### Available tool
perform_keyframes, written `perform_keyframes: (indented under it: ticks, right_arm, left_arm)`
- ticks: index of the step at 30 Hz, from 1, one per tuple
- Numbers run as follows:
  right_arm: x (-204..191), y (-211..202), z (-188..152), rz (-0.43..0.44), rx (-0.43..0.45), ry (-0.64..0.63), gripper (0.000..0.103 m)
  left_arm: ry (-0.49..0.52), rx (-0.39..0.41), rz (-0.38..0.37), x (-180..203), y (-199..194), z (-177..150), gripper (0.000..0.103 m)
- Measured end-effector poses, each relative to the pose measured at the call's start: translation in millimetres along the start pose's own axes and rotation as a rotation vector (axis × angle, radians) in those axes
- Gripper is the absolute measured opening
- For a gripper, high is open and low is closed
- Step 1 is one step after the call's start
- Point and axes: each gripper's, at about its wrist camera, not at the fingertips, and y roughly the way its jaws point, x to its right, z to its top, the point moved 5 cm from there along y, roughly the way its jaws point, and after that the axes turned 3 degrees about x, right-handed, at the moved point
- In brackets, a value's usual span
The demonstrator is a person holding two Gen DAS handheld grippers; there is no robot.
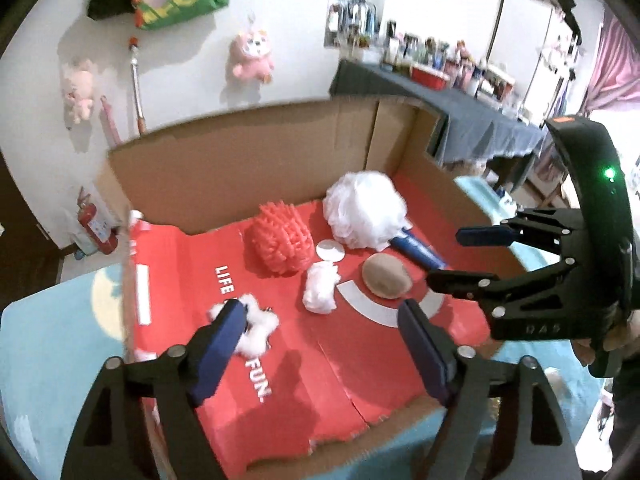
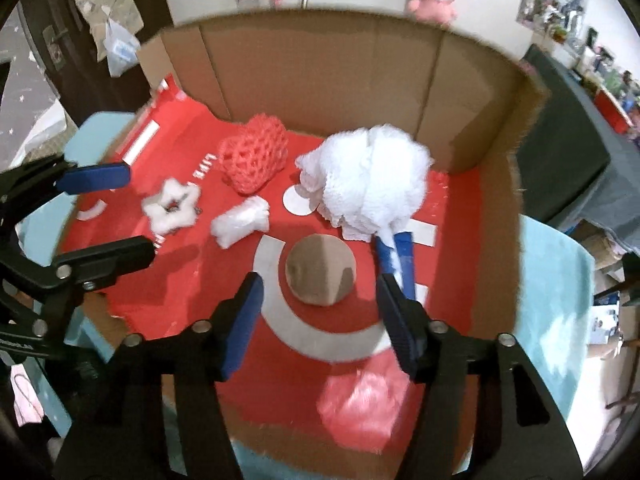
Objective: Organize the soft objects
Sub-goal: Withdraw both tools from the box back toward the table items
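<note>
Both your grippers hang with jaws apart, gripping nothing, above an open cardboard box (image 2: 328,72) with a red printed floor. Your left gripper (image 1: 324,316) is over a fluffy white star (image 1: 256,326); your right gripper (image 2: 320,300) is over a round tan sponge (image 2: 320,270). Beyond lie a small white mesh bundle (image 2: 240,220), a red net sponge (image 2: 256,156) and a white bath pouf (image 2: 368,184) with a blue handle (image 2: 404,256).
</note>
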Motion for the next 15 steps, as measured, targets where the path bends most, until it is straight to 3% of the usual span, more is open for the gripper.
perform_keyframes:
  ticks: [3,7,15]
  right_arm:
    - [-1.1,-32.5,-4.8,-0.001,0.053,0.018,0.065]
    - [-13.3,-81.1,-20.3,-0.010,0.148,0.025,0.075]
    - [-39.6,-167.5,-59.1,-0.060,0.323,0.001,0.081]
  left_arm:
    - [-0.011,0.070,0.015,9.3,-31.6,-1.2,0.097]
    - [-0.021,0.157,0.021,17.3,-71.8,-9.4,0.099]
    - [-0.026,0.318,0.061,42.3,-144.5,-41.3,0.103]
